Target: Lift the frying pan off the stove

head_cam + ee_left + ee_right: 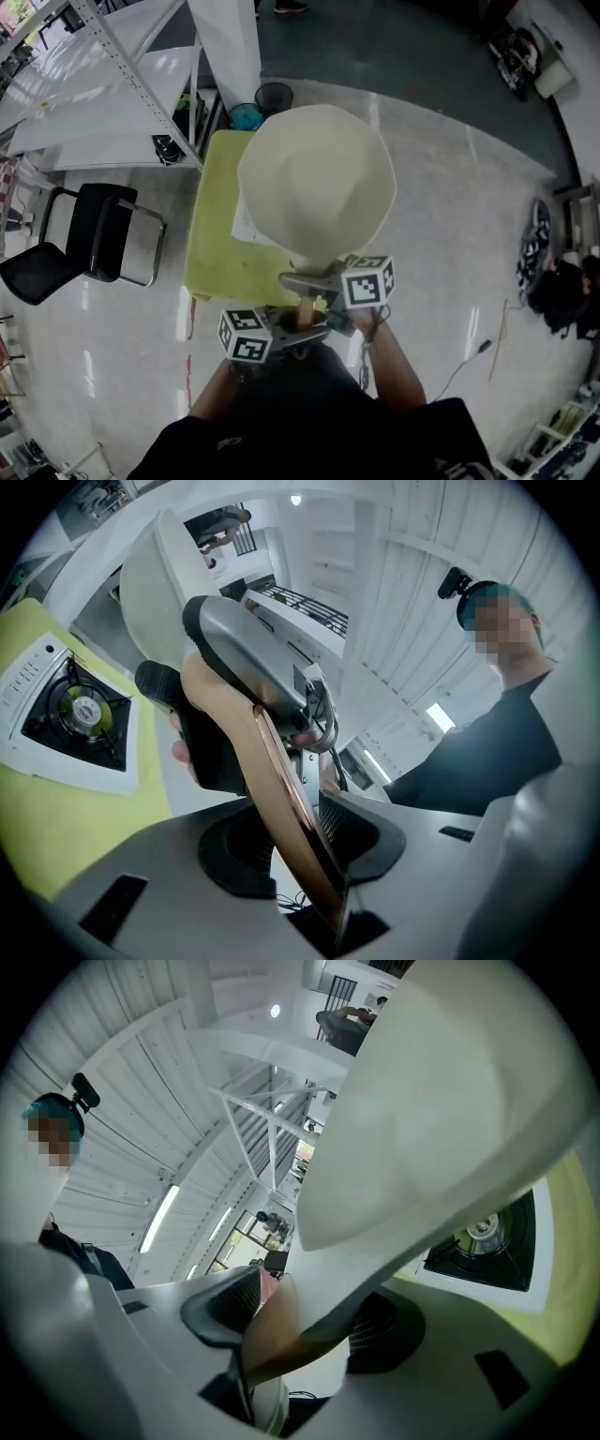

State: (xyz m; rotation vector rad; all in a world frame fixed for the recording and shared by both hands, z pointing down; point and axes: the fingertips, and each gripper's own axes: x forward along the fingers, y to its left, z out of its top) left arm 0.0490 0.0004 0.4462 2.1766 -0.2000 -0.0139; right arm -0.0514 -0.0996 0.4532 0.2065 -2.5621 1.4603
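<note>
Two grippers share one wooden handle point(272, 771). Your left gripper point(300, 838) is clenched on it near the end. Your right gripper point(300, 1321) grasps it farther up with its jaws set wide, where the wood meets the grey neck. The cream frying pan point(314, 183) is in the air, tilted and clear of the white single-burner stove point(75, 714). The stove sits flat on a yellow-green table point(217, 258), and from your head view the pan covers most of it. The room around the table is a workshop with a glossy pale floor point(450, 216). A black chair point(94, 239) stands to the left of the table. Metal shelving point(122, 66) and a white column point(230, 42) stand beyond the table. A black bin point(274, 96) and a teal one point(246, 116) sit at the column's foot.
</note>
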